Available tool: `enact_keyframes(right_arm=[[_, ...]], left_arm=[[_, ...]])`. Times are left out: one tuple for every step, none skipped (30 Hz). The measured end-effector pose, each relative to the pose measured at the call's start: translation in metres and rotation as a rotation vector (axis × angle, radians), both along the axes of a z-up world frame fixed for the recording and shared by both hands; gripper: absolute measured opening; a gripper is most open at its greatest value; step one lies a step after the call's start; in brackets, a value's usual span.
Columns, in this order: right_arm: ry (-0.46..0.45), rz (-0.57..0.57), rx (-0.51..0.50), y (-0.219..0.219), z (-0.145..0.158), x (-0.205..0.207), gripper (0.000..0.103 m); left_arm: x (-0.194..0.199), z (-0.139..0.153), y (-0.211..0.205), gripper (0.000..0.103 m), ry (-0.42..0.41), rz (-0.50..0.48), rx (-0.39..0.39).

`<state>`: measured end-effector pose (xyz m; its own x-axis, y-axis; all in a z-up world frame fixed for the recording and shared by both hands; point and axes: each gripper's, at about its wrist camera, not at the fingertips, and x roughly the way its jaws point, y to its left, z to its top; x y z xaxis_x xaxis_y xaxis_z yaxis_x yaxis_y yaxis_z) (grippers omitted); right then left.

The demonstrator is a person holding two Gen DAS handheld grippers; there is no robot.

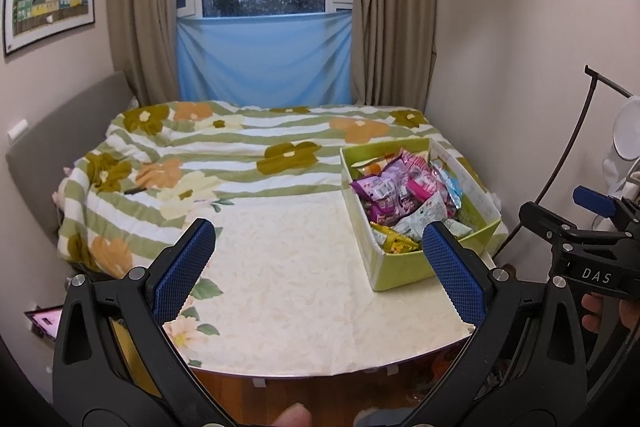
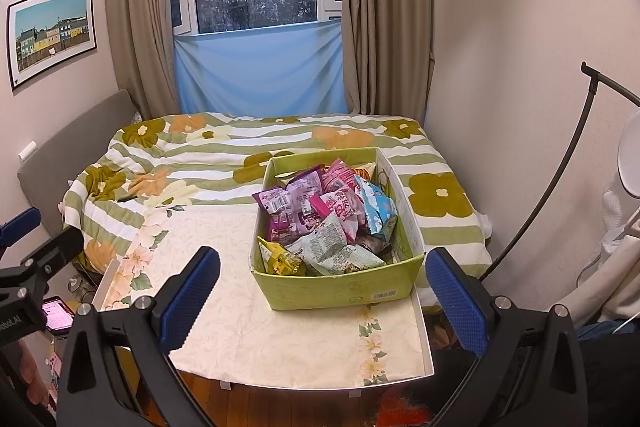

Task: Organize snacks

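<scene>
A green cardboard box (image 2: 340,287) full of snack packets (image 2: 320,215) in purple, pink, blue, white and yellow stands on a cream floral-cloth table (image 2: 248,327). In the left wrist view the box (image 1: 400,267) sits at the table's right side, with its packets (image 1: 404,195) showing. My left gripper (image 1: 320,251) is open and empty, above the table's near edge, left of the box. My right gripper (image 2: 324,283) is open and empty, its fingers either side of the box's near wall but short of it. The right gripper's body (image 1: 588,251) shows at the left view's right edge.
A bed with a green floral blanket (image 1: 240,155) lies behind the table. A wall is close on the right, with a black curved stand (image 2: 560,167). A phone (image 2: 58,315) glows at lower left. Wooden floor (image 2: 280,403) lies below the table's edge.
</scene>
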<state>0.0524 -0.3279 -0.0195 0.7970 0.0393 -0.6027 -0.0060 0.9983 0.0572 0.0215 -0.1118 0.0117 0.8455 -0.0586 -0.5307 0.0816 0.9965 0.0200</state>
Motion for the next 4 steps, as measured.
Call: enact_keyframes(right_arm=[[0.0, -0.001, 0.0, 0.0006, 0.0004, -0.0003, 0.102], [0.0, -0.002, 0.001, 0.0006, 0.0004, -0.0002, 0.102], [0.001, -0.001, 0.001, 0.0005, 0.0004, -0.0002, 0.102], [0.001, -0.001, 0.0, 0.0005, 0.0003, -0.0001, 0.102]], left_arm=[[-0.0018, 0.0008, -0.0004, 0.103, -0.011, 0.0, 0.003], [-0.0025, 0.0021, -0.0002, 0.103, -0.016, 0.0, 0.006], [-0.0032, 0.0026, -0.0005, 0.103, -0.019, 0.001, 0.007], [-0.003, 0.0033, -0.0003, 0.103, -0.02, 0.002, 0.007]])
